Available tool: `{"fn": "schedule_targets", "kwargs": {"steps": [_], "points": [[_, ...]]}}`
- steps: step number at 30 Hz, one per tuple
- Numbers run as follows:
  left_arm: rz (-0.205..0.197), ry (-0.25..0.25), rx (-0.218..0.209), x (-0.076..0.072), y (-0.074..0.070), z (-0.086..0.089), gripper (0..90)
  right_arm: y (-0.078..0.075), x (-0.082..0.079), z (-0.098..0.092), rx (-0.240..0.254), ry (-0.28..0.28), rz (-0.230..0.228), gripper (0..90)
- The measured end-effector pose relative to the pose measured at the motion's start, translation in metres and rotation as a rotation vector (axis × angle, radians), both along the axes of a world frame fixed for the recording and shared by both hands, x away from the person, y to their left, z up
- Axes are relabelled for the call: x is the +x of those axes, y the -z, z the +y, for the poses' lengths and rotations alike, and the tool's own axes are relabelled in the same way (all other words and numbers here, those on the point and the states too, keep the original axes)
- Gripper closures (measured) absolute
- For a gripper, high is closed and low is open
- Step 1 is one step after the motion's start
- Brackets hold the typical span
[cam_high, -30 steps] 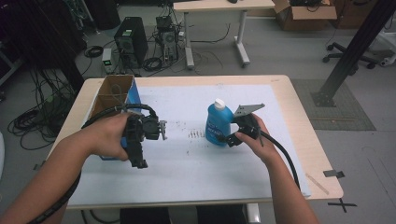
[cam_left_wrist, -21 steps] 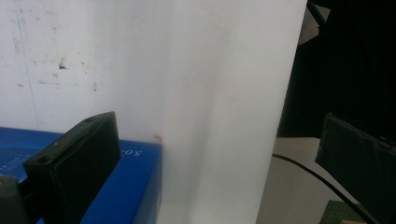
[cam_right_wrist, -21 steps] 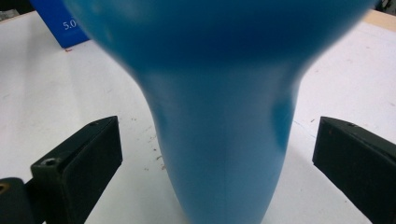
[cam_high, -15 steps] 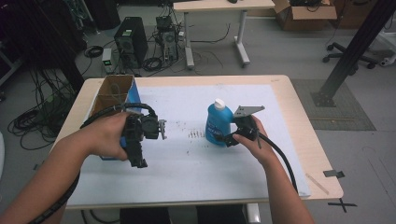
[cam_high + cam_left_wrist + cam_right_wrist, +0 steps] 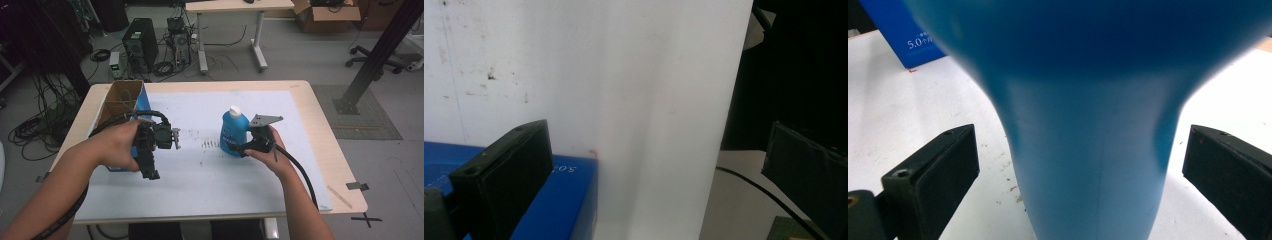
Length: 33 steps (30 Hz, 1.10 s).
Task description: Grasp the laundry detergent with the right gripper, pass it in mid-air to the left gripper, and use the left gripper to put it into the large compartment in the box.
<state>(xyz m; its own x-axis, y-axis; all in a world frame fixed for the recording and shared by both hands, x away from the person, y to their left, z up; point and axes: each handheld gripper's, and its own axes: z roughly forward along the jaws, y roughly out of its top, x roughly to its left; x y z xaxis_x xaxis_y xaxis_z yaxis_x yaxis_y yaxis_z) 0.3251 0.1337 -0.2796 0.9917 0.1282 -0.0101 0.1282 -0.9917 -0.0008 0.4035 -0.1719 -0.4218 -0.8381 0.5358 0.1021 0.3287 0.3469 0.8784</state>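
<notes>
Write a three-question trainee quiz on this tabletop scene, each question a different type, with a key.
1. True or false: the right gripper has its jaws closed tight on the bottle.
2. Multiple choice: the open box stands at the table's (A) left side, (B) right side, (C) centre.
3. Fill in: the bottle's cap is coloured ____.

Key: 1 false, the jaws stand apart on either side of the bottle with gaps showing; 2 A; 3 white.
</notes>
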Motion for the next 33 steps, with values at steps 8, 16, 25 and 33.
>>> {"fn": "schedule_targets", "kwargs": {"steps": [8,16,25,33], "points": [[-0.002,-0.001,-0.002,0.0004,-0.0003,0.0014,0.2,0.0014,-0.0008,0.0015,-0.007,0.017,-0.017,8.5],[-0.002,-0.007,-0.003,-0.0004,0.0,0.0034,0.2,0.0041,-0.0003,0.0039,-0.004,0.011,-0.022,13.9],[0.005,-0.008,-0.006,0.0,0.0016,0.0053,0.2,0.0025,-0.0004,0.0031,-0.001,0.01,-0.036,19.5],[0.004,-0.001,-0.013,0.0012,0.0018,0.0031,0.2,0.0047,-0.0001,0.0043,-0.022,0.006,-0.038,22.6]]}}
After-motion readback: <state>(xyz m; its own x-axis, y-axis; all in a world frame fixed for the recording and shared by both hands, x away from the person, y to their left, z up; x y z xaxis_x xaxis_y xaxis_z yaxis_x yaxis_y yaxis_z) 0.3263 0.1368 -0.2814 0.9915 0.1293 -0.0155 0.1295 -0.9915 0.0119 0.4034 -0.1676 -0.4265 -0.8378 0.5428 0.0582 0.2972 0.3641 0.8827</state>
